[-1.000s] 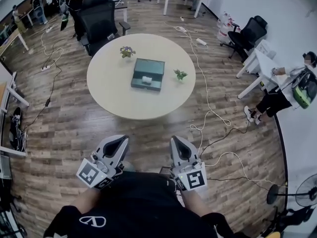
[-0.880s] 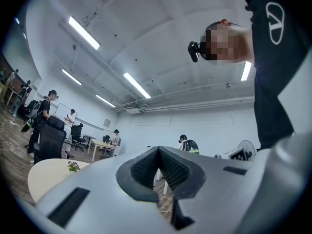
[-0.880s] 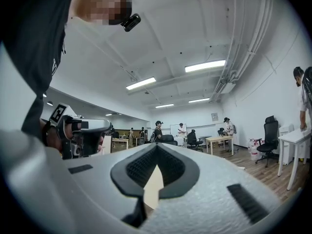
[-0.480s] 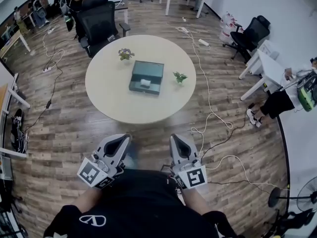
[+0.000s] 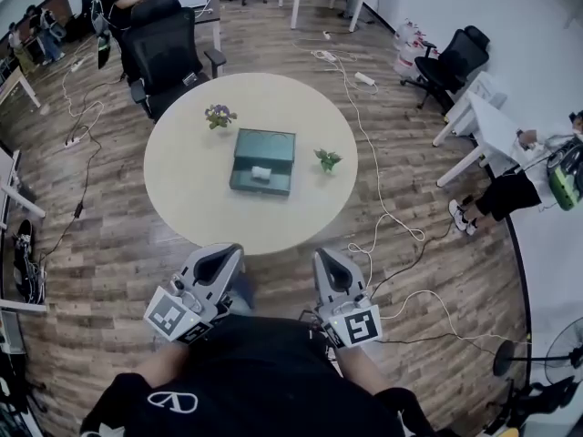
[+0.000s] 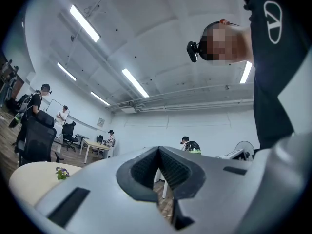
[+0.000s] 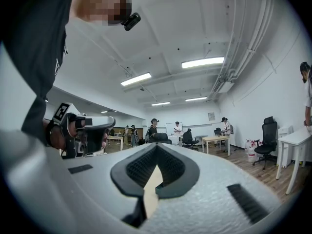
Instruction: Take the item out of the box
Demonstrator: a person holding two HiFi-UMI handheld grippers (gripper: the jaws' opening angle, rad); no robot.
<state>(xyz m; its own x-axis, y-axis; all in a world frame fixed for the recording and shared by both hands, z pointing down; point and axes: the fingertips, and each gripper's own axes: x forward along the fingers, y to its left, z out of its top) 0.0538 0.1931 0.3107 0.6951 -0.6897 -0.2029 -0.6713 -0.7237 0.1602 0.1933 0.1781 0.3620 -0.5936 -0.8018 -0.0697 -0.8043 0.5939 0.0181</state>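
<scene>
1. left gripper (image 5: 221,255) and right gripper (image 5: 326,259) were both closed, empty, near the round table (image 5: 182,185).
2. open box (image 5: 264,146) sat mid-table, white item (image 5: 261,172) inside.
3. cables (image 5: 379,213) trailed over wood floor (image 5: 118,244).

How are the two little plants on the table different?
The left plant has purple flowers; the right plant shows only green leaves. The left plant stands off the far left corner of the box; the right plant stands beside its right side. Both are small and sit on the round table, not touching the box.
</scene>
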